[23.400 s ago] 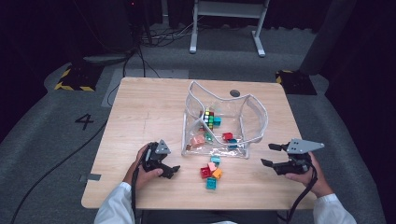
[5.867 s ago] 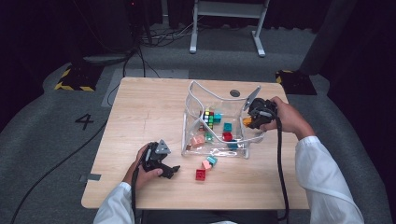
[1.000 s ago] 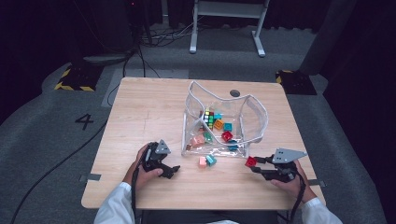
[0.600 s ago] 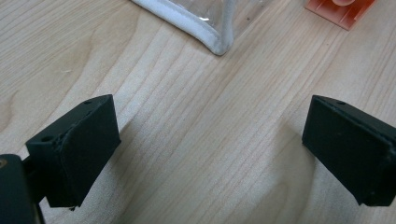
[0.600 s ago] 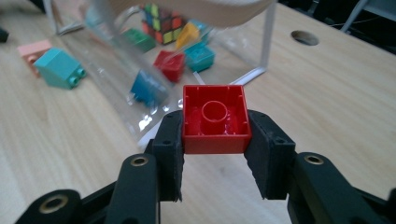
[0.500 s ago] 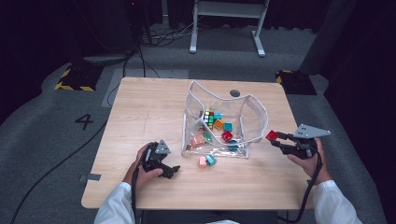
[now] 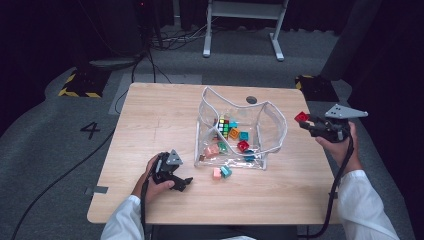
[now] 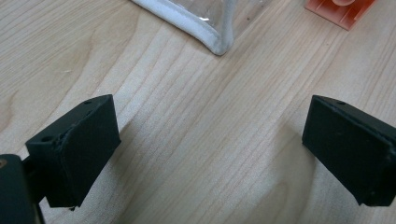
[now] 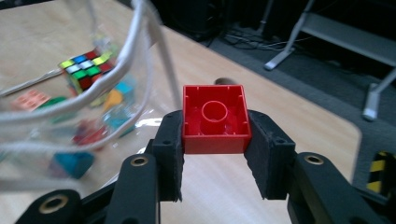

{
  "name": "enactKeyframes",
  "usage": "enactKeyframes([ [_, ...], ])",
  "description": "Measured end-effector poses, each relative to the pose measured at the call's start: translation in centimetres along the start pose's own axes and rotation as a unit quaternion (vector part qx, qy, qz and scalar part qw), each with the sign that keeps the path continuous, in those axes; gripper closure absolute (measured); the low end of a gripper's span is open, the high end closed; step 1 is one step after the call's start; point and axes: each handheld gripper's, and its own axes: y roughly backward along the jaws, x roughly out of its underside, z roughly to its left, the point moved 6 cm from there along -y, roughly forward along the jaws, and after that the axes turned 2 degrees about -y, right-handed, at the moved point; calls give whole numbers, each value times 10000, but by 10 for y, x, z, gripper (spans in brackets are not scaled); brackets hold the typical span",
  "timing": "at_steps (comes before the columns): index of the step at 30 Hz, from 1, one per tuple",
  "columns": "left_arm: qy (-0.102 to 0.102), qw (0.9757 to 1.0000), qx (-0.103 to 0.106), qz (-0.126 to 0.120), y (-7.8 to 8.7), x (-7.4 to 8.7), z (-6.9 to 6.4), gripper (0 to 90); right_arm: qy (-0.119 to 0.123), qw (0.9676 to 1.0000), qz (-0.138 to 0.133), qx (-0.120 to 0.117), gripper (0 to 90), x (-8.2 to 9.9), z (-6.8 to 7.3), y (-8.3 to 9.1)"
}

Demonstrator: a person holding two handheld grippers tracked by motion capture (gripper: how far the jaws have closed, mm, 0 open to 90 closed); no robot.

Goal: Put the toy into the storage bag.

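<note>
A fixed camera hangs above the near edge of the table [image 7: 150, 125], facing forward and down. The left gripper view skims the wood close up, with a corner of the clear bag [image 8: 215, 39] at 12 o'clock. The right gripper view looks level across the same bag [image 9: 135, 51], blurred, perhaps from its right side.

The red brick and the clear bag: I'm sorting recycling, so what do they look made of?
Red brick: likely hard moulded plastic, glossy, with crisp edges and a hollow tube underneath. Bag: seemingly soft see-through vinyl with white fabric-like edging; its walls sag and wrinkle.
</note>
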Motion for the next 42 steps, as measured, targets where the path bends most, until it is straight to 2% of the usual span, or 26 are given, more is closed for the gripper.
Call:
enactKeyframes([
  [6,-11,10000,-2,-10,0,0,0,40,-186,9997,-137,-31,591,-26,-13,4],
  [9,0,10000,0,-1,0,0,0,40,-103,9999,-97,80,591,-37,-17,4],
  [13,-10,10000,-2,1,0,0,0,40,-23,9999,-108,115,591,-50,-18,2],
  [18,2,10000,0,-1,0,0,0,40,-157,9997,-194,-16,591,-62,-18,-4],
  [21,-3,10000,-3,-2,0,0,0,40,-156,9996,-210,-81,591,-68,-15,-8],
  [23,1,10000,0,0,0,0,0,40,-146,9993,-261,-212,591,-73,-8,-11],
  [27,2,10000,1,0,0,0,0,40,72,9988,-216,-431,591,-80,12,-19],
  [31,1,10000,1,0,0,0,0,40,251,9966,-309,-721,591,-86,33,-27],
  [33,1,10000,1,0,0,0,0,40,294,9954,-238,-879,591,-87,45,-31],
  [38,2,10000,1,-1,0,0,0,40,584,9901,-43,-1276,591,-88,75,-46],
  [42,-9,10000,-1,2,0,0,0,40,935,9825,155,-1603,591,-89,97,-56],
])
